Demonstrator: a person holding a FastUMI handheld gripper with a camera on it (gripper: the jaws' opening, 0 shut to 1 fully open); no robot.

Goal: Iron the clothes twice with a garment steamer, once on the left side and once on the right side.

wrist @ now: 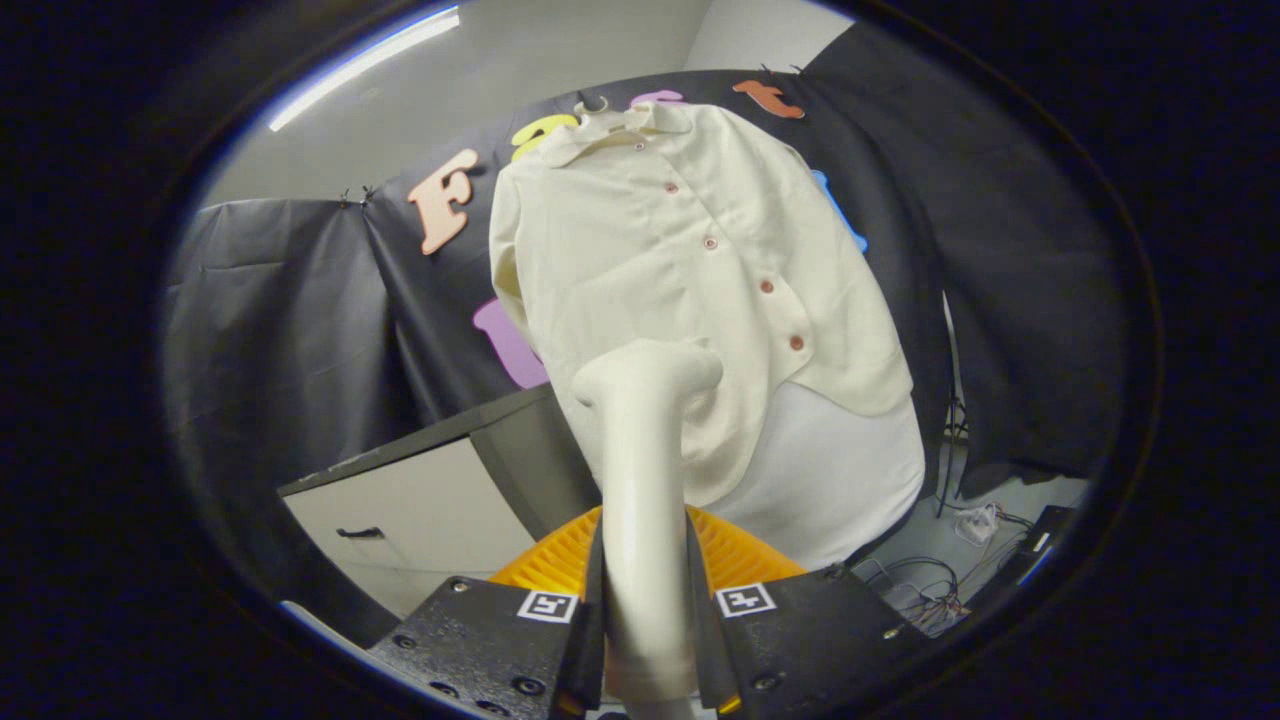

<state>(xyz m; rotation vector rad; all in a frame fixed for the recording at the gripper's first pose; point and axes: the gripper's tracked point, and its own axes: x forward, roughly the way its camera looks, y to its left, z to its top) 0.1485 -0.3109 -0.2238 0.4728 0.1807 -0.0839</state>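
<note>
Tongs (645,610) clenched on steamer (645,470) handle, head hiding shirt (690,280) hem (contact unclear)

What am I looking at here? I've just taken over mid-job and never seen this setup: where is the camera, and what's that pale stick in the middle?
The camera rides on a handheld gripper and looks forward along its two fingers, the dark plates nearest the lens. Both fingers press on the pale handle of a garment steamer, so the gripper is shut on it. The steamer's head points at a cream buttoned shirt hanging on a hanger against the booth's black cloth wall. The head sits at the shirt's lower part, beside the button line. Below and to the side stands a pale cabinet, and cables lie on the floor.
</note>
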